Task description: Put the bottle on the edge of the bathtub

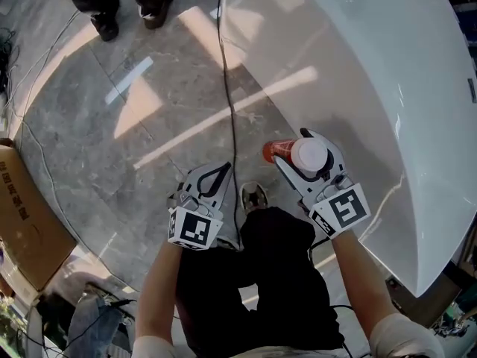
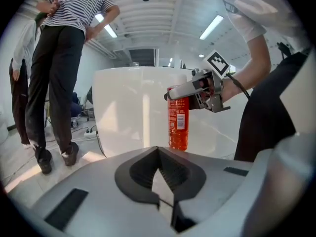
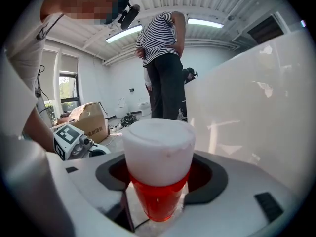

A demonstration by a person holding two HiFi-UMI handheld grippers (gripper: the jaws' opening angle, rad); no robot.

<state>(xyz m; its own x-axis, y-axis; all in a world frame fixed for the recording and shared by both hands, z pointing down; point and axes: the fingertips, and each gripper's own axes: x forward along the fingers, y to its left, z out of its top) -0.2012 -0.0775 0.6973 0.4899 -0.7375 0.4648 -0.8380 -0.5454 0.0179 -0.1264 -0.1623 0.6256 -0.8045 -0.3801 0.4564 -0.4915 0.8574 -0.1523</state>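
Close at knee height, the left tongs point(image 2: 158, 154) sit pressed together, empty. Alongside, the right tongs point(image 3: 158, 186) clamp the red bottle point(image 2: 177, 125) just under its white cap point(image 3: 158, 147), upright above the floor point(image 1: 149, 125), beside the bathtub point(image 1: 373, 88) wall. Beyond, two bystanders' shoes point(image 1: 106, 22).

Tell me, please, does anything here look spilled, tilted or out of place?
Nothing is spilled or damaged. The bottle sits capped in the right claw beside the bathtub. Only the black cable lying loose across the floor next to the tub looks untidy; feet might catch on it.
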